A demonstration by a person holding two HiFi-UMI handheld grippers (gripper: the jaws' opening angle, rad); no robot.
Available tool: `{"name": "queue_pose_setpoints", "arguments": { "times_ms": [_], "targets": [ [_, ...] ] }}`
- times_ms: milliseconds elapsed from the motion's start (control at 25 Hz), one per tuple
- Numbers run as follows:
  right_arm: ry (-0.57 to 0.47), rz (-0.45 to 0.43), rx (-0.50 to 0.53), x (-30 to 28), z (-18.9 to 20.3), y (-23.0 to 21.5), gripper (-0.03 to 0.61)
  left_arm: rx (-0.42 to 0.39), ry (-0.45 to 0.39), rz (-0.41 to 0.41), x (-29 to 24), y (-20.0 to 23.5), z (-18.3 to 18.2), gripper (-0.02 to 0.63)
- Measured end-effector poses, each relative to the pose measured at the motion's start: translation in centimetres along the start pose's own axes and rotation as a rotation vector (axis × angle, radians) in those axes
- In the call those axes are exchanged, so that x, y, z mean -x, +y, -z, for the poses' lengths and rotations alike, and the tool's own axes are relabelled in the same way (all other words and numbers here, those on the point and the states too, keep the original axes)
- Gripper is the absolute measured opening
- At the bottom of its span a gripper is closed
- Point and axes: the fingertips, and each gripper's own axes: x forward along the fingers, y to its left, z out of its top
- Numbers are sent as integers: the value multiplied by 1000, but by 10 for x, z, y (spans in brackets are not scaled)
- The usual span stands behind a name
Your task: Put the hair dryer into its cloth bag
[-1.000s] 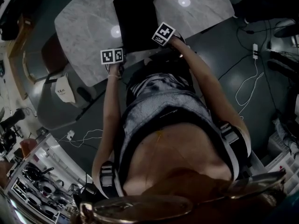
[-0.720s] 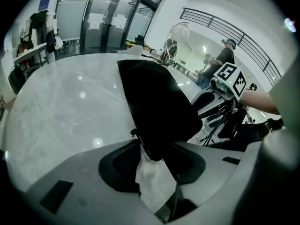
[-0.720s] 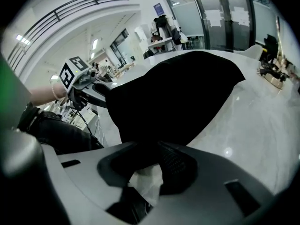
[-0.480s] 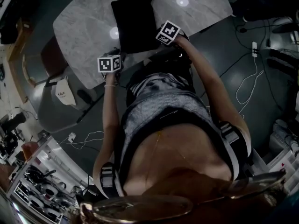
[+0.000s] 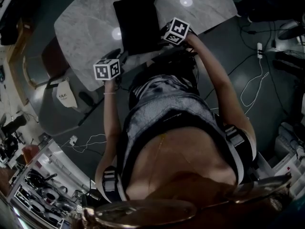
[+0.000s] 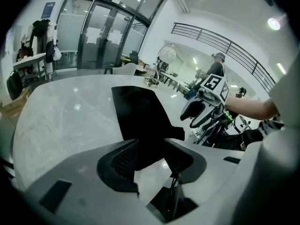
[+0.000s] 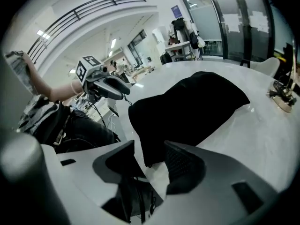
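A black cloth bag lies flat and bulging on the marble table; no hair dryer shows outside it. My left gripper hovers above the table's near edge, just left of the bag's near end. Its jaws have just been opening and hold nothing. My right gripper hangs over the bag's near right corner. Its jaws have also just been opening and stand wide apart, with nothing between them. Each gripper shows in the other's view: the right gripper and the left gripper.
A small round object sits on the table beyond the bag. A grey chair with a white bag stands left of the table. Cables trail over the floor at right. Shelves of pots fill the lower left.
Both grippers have lifted up from the bag's near end, toward the camera, and rolled a little. The bag has stayed in place on the table.
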Motion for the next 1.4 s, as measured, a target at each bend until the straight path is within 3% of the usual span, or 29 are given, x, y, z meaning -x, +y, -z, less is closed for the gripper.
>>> {"name": "queue_pose_setpoints", "arguments": {
  "times_ms": [480, 640, 880, 1400],
  "targets": [
    [-184, 38, 2, 19, -36, 3, 242, -62, -138, -22, 0, -12, -46, 146],
    [-266, 49, 20, 30, -54, 9, 173, -71, -195, -34, -1, -16, -59, 96],
    [-413, 114, 57, 50, -79, 12, 98, -146, -312, -60, 3, -30, -90, 15],
    [-672, 171, 181, 103, -126, 40, 81, -212, -494, -70, 29, -69, -136, 8]
  ]
}}
